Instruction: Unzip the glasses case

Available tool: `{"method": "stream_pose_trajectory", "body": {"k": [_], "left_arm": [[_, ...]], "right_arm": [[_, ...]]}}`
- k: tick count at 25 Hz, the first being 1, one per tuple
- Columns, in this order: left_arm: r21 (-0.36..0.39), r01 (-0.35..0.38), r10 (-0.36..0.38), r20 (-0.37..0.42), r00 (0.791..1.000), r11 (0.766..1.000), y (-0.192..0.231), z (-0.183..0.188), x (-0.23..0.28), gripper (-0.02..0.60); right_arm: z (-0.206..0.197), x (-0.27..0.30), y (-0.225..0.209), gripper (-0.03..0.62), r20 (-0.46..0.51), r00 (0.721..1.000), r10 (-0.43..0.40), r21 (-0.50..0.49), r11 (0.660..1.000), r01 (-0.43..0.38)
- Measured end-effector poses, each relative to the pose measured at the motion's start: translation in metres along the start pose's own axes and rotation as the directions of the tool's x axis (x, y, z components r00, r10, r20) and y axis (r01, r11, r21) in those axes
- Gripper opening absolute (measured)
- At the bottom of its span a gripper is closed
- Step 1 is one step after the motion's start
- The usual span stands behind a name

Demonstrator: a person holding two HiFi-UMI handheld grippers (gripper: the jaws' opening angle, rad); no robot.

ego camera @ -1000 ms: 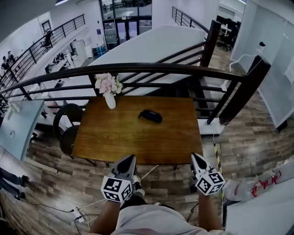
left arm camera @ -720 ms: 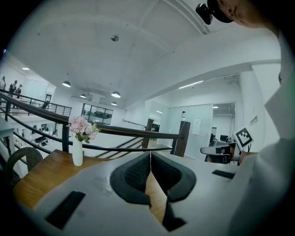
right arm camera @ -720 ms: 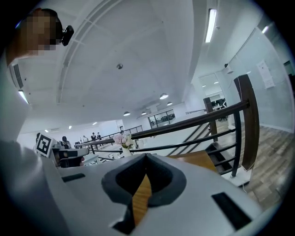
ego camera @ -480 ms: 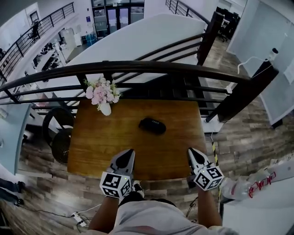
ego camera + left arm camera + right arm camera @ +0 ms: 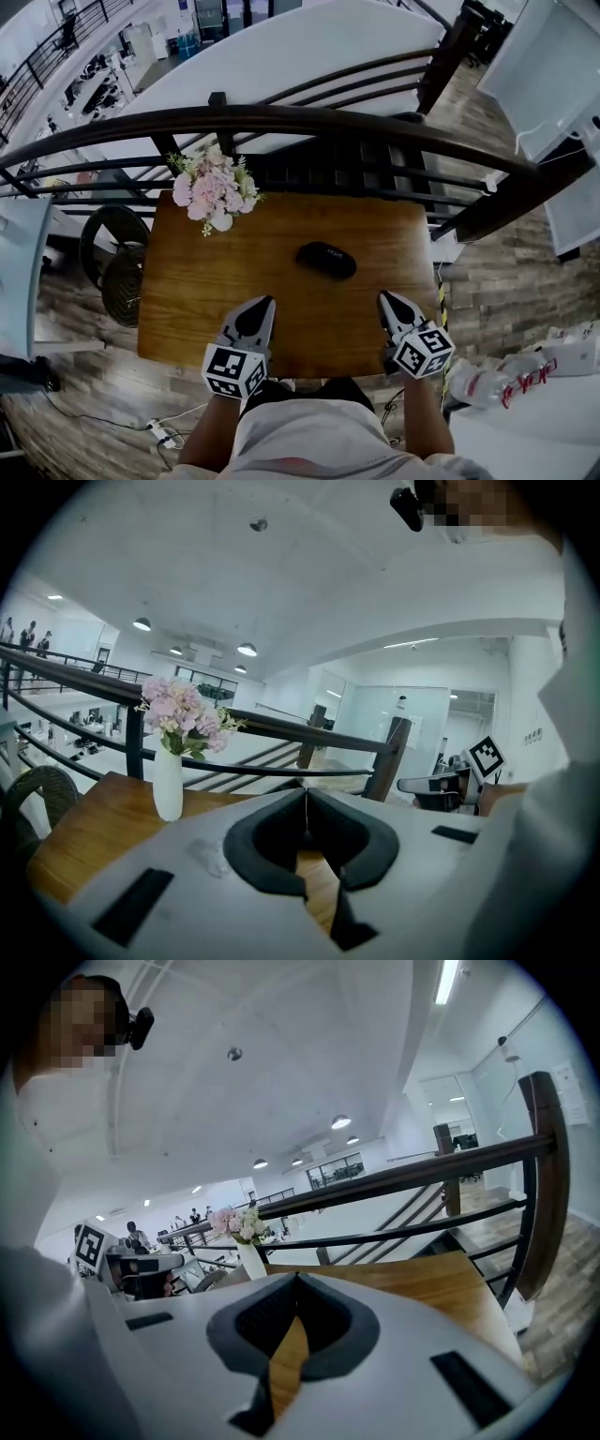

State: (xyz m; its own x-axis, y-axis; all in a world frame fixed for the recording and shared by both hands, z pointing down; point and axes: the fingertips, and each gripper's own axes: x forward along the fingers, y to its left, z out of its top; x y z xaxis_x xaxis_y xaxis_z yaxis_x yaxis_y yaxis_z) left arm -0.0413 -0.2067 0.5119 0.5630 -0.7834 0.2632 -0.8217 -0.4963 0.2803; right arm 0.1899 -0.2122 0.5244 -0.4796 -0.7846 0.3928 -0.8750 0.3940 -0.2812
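Note:
A black zipped glasses case [image 5: 326, 260] lies on the wooden table [image 5: 253, 272], right of its middle. My left gripper [image 5: 265, 303] hovers over the table's near edge, left of the case, jaws shut and empty. My right gripper [image 5: 385, 299] is over the near edge to the right of the case, also shut and empty. Both point toward the far side, well short of the case. In the left gripper view my left gripper [image 5: 304, 793] shows tips closed together, and the case is hidden behind them. The right gripper view shows my right gripper [image 5: 298, 1279] closed likewise.
A white vase of pink flowers [image 5: 214, 190] stands at the table's far left corner. A dark railing [image 5: 309, 122] runs just behind the table. A round chair [image 5: 112, 267] sits at the table's left end. Cables and a power strip [image 5: 161, 433] lie on the floor.
The view has closed in on the table. Both grippers have moved forward from in front of the table to over its near edge. The case has not moved.

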Motion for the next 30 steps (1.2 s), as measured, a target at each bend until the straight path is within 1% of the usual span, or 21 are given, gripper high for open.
{"method": "stream_pose_trajectory", "body": {"k": [4,8,10,11,12,16,17,20,22,23,26,30], "left_arm": [[-0.023,-0.052,0.052,-0.02,0.998,0.998,-0.004,0.0,0.023,0.015],[-0.031,-0.082,0.081,-0.031,0.996,0.996,-0.01,0.001,0.033,0.015],[-0.035,-0.097,0.096,-0.041,0.995,0.995,-0.009,0.001,0.041,0.015],[-0.037,-0.104,0.102,-0.046,0.994,0.994,-0.008,0.001,0.044,0.015],[-0.04,-0.11,0.107,-0.051,0.993,0.993,-0.008,0.001,0.046,0.015],[-0.055,-0.135,0.13,-0.077,0.988,0.989,-0.004,-0.009,0.045,0.015],[-0.062,-0.141,0.136,-0.086,0.987,0.988,-0.003,-0.012,0.044,0.015],[-0.088,-0.157,0.147,-0.111,0.983,0.984,-0.001,-0.023,0.043,0.015],[-0.098,-0.163,0.151,-0.124,0.981,0.982,-0.003,-0.029,0.043,0.015],[-0.101,-0.165,0.151,-0.13,0.98,0.981,-0.004,-0.032,0.043,0.015],[-0.103,-0.166,0.151,-0.143,0.978,0.981,-0.004,-0.037,0.041,0.015],[-0.104,-0.176,0.159,-0.159,0.975,0.979,-0.003,-0.042,0.036,0.015]], "right_arm": [[0.006,0.023,-0.031,0.051,-0.038,0.998,0.043,-0.005,0.999,-0.043],[0.007,0.034,-0.048,0.051,-0.071,0.996,0.052,-0.01,0.999,-0.053],[0.003,0.045,-0.055,0.063,-0.107,0.992,0.062,-0.025,0.998,-0.065],[-0.001,0.05,-0.057,0.143,-0.134,0.988,0.075,-0.029,0.996,-0.079],[-0.007,0.056,-0.058,0.181,-0.165,0.982,0.092,-0.029,0.995,-0.098],[-0.039,0.084,-0.058,0.311,-0.291,0.944,0.152,-0.051,0.983,-0.174],[-0.049,0.092,-0.059,0.327,-0.322,0.933,0.16,-0.061,0.98,-0.189],[-0.083,0.117,-0.064,0.352,-0.409,0.896,0.171,-0.083,0.971,-0.224],[-0.103,0.131,-0.069,0.383,-0.459,0.873,0.167,-0.102,0.966,-0.238],[-0.111,0.139,-0.072,0.387,-0.477,0.864,0.159,-0.113,0.964,-0.24],[-0.13,0.16,-0.082,0.408,-0.525,0.838,0.147,-0.134,0.958,-0.252],[-0.148,0.182,-0.089,0.417,-0.594,0.788,0.164,-0.145,0.942,-0.304]]}}
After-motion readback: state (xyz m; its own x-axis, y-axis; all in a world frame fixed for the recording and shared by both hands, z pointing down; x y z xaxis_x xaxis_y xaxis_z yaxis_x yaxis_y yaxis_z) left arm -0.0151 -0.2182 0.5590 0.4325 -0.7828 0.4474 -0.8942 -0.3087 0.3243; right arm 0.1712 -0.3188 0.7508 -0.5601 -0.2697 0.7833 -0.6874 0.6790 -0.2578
